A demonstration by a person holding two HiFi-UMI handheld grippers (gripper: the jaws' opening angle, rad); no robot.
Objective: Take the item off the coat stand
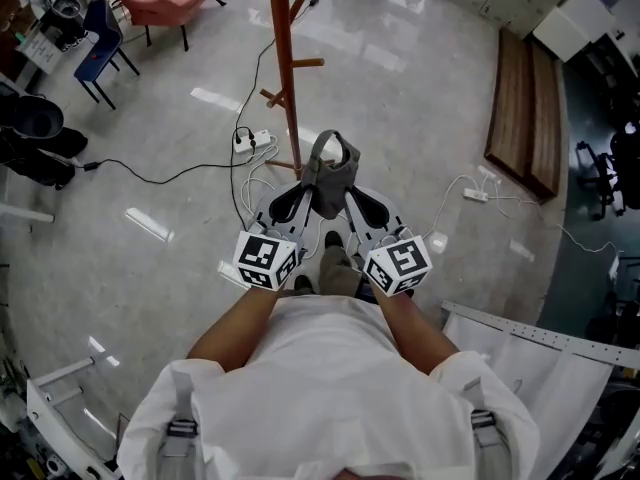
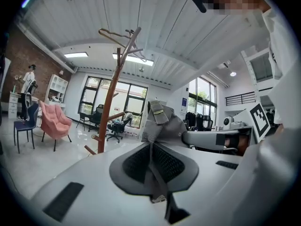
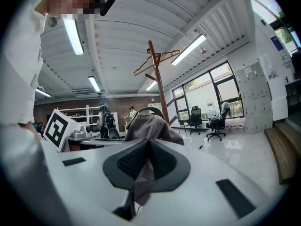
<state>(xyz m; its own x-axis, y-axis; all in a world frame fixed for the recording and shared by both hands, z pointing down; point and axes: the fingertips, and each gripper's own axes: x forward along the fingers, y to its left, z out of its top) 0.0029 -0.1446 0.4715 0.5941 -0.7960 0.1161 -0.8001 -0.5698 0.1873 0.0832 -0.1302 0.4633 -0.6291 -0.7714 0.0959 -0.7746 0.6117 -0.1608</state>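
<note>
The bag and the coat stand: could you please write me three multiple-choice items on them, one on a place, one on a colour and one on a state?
1. Where is the bag?
A. Hung on a peg of the stand
B. Flat on the floor
C. Held up in front of the person

2. What colour is the bag?
A. Grey
B. Pink
C. Blue

3. How do the jaws of the left gripper stand?
A. Wide apart and empty
B. Shut on the bag's fabric
C. Shut on nothing

Answers:
1 C: the left gripper and the right gripper hold it up, apart from the coat stand.
2 A: its fabric is grey in all three views.
3 B: the left gripper view shows grey fabric pinched between the pads.
</note>
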